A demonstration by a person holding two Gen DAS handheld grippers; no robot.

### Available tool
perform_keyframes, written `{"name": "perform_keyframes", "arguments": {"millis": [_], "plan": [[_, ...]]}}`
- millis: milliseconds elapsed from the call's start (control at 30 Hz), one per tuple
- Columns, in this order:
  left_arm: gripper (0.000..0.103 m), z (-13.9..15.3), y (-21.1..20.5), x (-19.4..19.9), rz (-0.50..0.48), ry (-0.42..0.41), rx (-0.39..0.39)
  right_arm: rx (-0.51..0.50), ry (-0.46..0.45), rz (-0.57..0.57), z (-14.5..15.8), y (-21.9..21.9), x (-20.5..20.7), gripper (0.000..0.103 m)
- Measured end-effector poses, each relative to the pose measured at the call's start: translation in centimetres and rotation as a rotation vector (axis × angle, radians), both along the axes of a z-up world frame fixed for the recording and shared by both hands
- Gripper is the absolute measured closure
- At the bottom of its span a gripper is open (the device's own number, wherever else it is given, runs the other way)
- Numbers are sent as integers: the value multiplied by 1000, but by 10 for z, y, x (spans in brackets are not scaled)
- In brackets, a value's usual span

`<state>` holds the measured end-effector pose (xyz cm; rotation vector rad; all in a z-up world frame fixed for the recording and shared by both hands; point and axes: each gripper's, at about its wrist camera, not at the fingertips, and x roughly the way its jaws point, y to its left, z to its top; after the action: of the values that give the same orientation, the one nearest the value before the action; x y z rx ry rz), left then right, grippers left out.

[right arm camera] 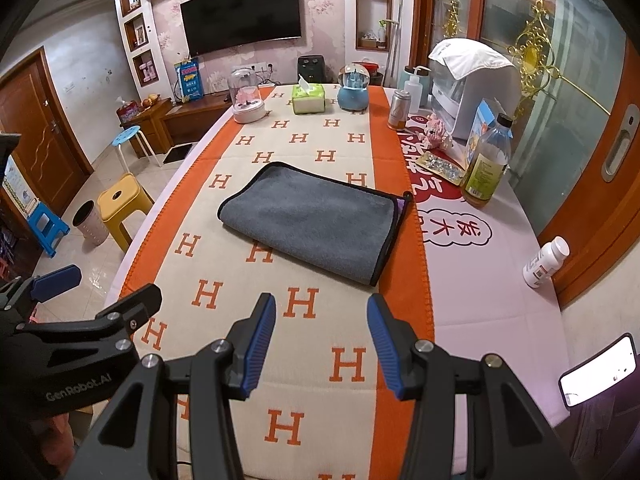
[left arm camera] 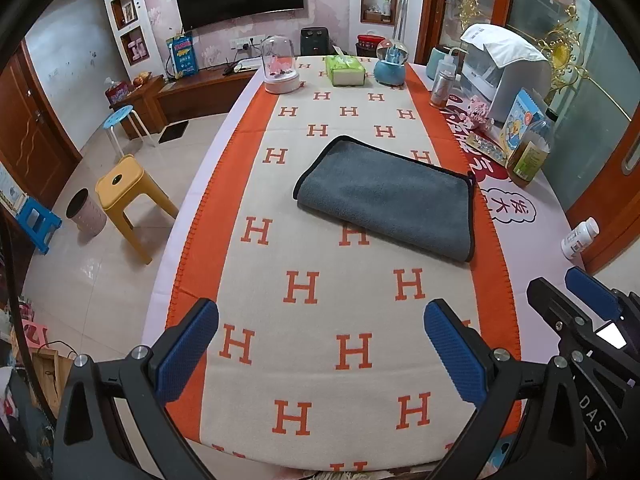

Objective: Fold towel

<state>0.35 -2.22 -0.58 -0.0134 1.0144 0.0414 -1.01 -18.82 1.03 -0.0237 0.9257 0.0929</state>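
Both tools hover low over the near end of the table with nothing between their fingers. Left gripper (left arm camera: pixel 321 350) has its black arms splayed wide, the ribbed blue rubber pads (left arm camera: pixel 456 350) far apart. Right gripper (right arm camera: pixel 321 344) is also spread, though less widely, its blue pads (right arm camera: pixel 382 344) ridged and slightly curved.

Beneath them lies a woven cream runner (left arm camera: pixel 320 320) printed with orange H letters and edged in a broad orange band with stitched trim.

Farther along the runner rests the grey towel (right arm camera: pixel 316 218), a plush microfibre cloth bound in black piping, folded over into a soft rectangle; its right edge reaches the orange band.

Just right of it stands a clear plastic oil bottle (right arm camera: pixel 486 164); a small white pill bottle (right arm camera: pixel 546 262) lies on its side, well apart.

At the far end sit a glass dome (right arm camera: pixel 248 96), a green tissue box (right arm camera: pixel 308 100) and a round blue snow globe (right arm camera: pixel 354 92).
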Motion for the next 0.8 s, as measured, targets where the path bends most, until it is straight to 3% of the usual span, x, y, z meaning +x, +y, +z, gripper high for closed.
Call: {"name": "perform_keyframes", "arguments": {"millis": [800], "plan": [[1, 1, -1, 1, -1, 2, 1, 1, -1, 6, 1, 1, 5, 55]]}}
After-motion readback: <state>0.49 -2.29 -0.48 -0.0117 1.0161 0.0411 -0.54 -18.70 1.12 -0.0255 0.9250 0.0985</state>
